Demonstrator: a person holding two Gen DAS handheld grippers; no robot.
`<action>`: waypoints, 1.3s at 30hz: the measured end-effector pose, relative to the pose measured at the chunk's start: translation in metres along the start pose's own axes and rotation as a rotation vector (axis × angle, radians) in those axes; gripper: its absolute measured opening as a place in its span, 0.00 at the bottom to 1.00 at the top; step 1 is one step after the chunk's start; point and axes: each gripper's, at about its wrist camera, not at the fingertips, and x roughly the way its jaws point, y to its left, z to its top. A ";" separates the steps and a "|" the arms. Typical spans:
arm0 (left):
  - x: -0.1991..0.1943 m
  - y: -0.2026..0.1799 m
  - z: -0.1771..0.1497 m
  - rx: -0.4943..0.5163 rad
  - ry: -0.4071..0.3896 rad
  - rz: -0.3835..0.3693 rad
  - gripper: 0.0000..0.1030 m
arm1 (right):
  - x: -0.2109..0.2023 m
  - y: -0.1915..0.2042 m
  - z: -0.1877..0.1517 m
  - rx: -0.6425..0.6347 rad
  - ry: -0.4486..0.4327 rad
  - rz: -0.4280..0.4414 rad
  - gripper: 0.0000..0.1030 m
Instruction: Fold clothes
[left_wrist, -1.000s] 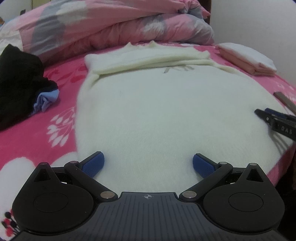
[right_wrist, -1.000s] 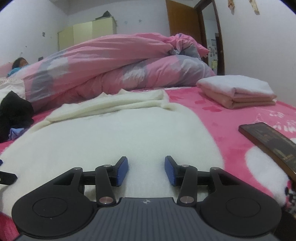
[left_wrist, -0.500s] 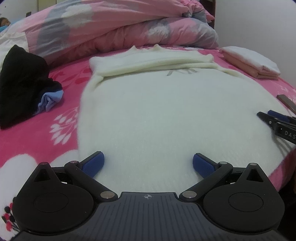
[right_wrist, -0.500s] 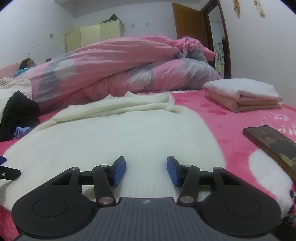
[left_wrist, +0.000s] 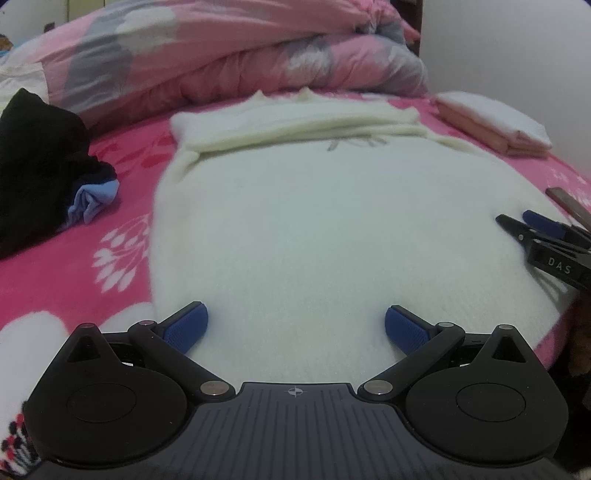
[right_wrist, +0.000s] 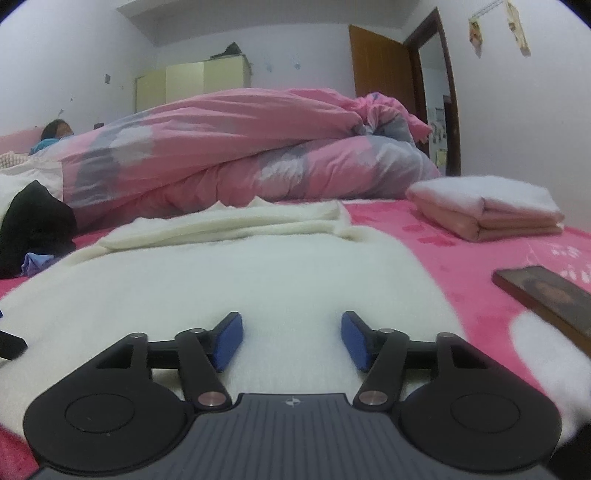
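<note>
Pink and grey quilt (right_wrist: 229, 147) heaped on the bed (left_wrist: 122, 206), dark flat slab (right_wrist: 546, 295) lay near, wooden door (right_wrist: 380, 70) stood behind

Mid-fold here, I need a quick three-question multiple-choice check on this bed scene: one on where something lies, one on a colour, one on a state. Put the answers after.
1. Where does the folded pink-and-white stack lie, seen from the right wrist camera?
A. On top of the cream sweater
B. On the pink bedspread, right of the sweater, apart from it
C. Under the black garment

2. What colour are the gripper pads?
A. Blue
B. Red
C. Yellow

3. How is the cream sweater lying?
A. Bunched into a ball
B. Hanging off a chair
C. Body spread flat, with its far end folded over on itself

Answers:
1. B: bare pink bedspread shows between stack and sweater.
2. A: both the left gripper and the right gripper have blue pads.
3. C: the near body is smooth, while layered folds lie across the far end.
</note>
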 end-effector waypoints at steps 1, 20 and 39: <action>-0.002 0.000 -0.002 -0.002 -0.011 0.002 1.00 | 0.000 0.001 0.000 0.002 -0.001 -0.005 0.62; -0.004 0.000 -0.006 0.004 -0.036 0.001 1.00 | -0.004 0.003 -0.003 -0.031 0.007 -0.001 0.62; 0.000 0.003 0.000 -0.008 -0.006 -0.008 1.00 | 0.000 0.005 -0.003 -0.032 -0.001 -0.001 0.68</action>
